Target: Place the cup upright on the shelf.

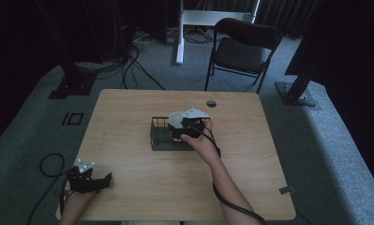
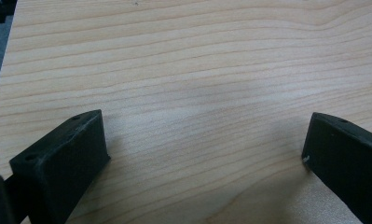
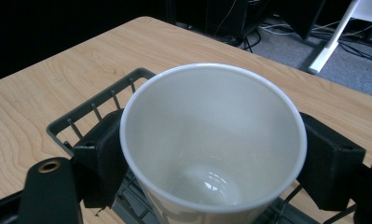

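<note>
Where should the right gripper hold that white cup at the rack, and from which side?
Grip the white cup across its wall just under the rim, one jaw on each side, coming level from the person's side, as the right gripper seems to have it now over the wire rack. The cup is open-topped, empty and thin-walled, so a light squeeze seems wise.

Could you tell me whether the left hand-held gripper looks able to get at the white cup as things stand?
Probably not without a long move: the left hand-held gripper hangs open at the table's near-left corner, and the right hand-held gripper already clamps the white cup.

Cup [image 3: 211, 140] over rack [image 1: 162, 136], mid-table [image 1: 128, 197].
</note>
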Action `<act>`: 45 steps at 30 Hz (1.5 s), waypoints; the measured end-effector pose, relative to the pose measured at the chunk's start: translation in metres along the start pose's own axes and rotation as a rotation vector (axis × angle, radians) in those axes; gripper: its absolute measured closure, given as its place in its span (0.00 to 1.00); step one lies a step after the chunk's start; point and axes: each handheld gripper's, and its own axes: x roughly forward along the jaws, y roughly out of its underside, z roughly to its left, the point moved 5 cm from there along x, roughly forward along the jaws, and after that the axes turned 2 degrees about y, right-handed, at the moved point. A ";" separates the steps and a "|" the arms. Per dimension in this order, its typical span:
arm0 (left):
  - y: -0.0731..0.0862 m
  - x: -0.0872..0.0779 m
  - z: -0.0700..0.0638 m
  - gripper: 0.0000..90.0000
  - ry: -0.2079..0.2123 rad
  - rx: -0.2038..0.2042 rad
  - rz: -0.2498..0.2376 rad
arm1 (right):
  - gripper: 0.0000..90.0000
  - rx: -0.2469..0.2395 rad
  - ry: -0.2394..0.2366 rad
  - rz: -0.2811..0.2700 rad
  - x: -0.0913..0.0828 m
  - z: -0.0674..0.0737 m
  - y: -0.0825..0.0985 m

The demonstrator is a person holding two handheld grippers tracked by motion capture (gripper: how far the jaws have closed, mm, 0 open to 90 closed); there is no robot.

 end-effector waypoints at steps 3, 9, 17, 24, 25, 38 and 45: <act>0.000 0.000 0.000 0.00 0.000 0.000 0.000 | 0.22 -0.018 -0.016 0.005 -0.002 0.002 0.000; 0.000 0.000 0.000 0.00 0.000 0.000 0.000 | 0.14 -0.016 -0.013 -0.017 -0.008 -0.001 -0.002; 0.000 0.000 0.000 0.00 0.000 0.000 0.000 | 0.14 0.003 -0.019 -0.041 -0.020 -0.006 -0.003; 0.000 0.000 0.000 0.00 0.000 0.000 0.000 | 0.14 0.011 -0.026 -0.043 -0.030 -0.011 0.004; 0.000 0.000 0.000 0.00 0.000 0.000 0.000 | 0.14 0.009 -0.023 -0.045 -0.031 -0.012 0.004; 0.000 0.000 0.000 0.00 0.000 0.000 0.000 | 0.14 0.042 -0.006 -0.062 -0.050 -0.026 0.020; 0.000 0.000 0.000 0.00 0.000 0.000 0.000 | 0.14 0.044 0.030 -0.071 -0.063 -0.039 0.027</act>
